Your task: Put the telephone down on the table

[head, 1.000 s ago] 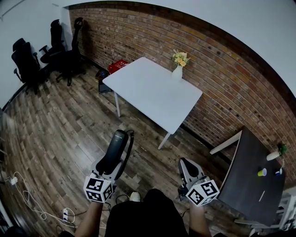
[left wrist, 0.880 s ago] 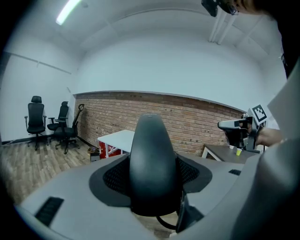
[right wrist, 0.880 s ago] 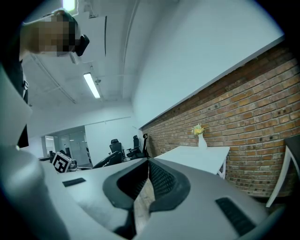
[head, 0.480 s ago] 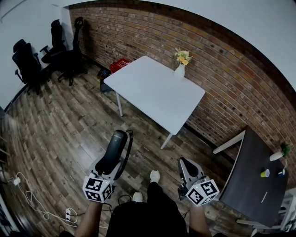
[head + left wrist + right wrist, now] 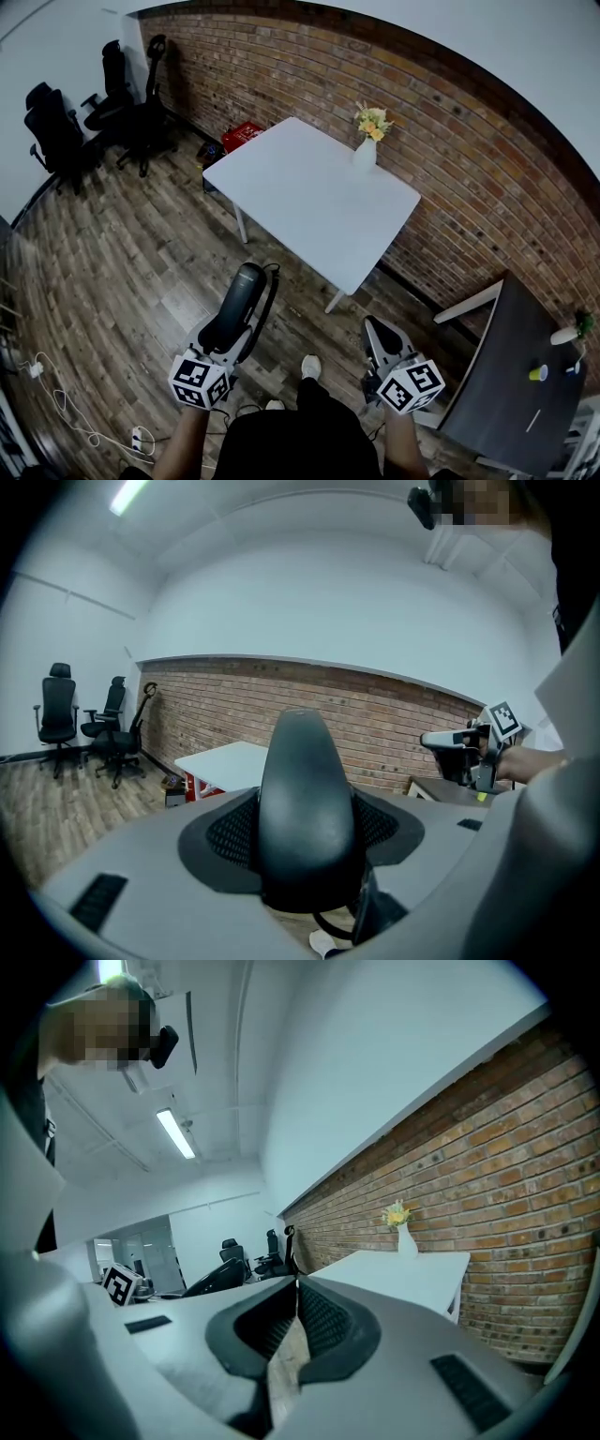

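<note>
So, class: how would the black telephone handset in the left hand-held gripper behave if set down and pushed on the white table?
The telephone is probably rigid: it shows no bending between the left hand-held gripper's jaws. Its smooth, rounded shell looks likely to slide or rock on the white table. The cord beneath looks floppy and may drag.

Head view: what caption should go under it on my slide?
A person holds a black telephone handset in the left gripper, facing a white table beside a brick wall.
</note>
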Motion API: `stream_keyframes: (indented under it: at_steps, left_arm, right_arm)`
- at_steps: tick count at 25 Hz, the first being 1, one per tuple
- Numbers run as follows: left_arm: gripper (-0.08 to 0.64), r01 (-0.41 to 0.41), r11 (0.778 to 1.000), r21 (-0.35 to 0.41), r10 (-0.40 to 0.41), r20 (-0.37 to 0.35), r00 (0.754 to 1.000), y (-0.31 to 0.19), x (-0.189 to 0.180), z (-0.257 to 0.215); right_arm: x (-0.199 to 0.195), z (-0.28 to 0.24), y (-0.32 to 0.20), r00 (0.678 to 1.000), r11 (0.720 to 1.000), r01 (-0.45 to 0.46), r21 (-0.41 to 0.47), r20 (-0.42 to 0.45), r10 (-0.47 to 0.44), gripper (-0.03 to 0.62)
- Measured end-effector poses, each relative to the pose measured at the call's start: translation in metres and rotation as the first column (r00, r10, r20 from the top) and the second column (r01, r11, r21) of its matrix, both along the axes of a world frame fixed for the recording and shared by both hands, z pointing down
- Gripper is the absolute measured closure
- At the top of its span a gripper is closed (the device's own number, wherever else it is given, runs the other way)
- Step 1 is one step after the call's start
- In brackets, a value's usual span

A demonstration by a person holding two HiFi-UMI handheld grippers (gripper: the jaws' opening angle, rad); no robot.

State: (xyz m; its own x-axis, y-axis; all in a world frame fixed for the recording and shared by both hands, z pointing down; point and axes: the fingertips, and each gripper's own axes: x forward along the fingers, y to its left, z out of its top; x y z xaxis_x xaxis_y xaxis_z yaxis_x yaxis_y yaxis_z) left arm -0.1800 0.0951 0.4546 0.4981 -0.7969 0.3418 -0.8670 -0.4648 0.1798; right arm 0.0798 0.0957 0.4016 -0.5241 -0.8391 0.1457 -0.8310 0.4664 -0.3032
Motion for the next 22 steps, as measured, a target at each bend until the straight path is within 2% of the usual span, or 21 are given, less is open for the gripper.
stream_keyframes:
  at_steps: [11,22]
  left_arm:
    - [0.284,0.05,0.999,0.013,-0.051,0.02,0.999,-0.078,0.038,-0.012]
    - [0.284,0.116,0.993,0.008,-0.116,0.034,0.993,-0.133,0.073,-0.006]
  right_arm:
    - [0.031,-0.009,-0.093,0.998,0.998,0.062,0.012,0.026,-0.063,0.569]
    - [0.072,0.011,-0.153,0.994,0.994,0.105,-0.019,0.031,-0.105,0.569]
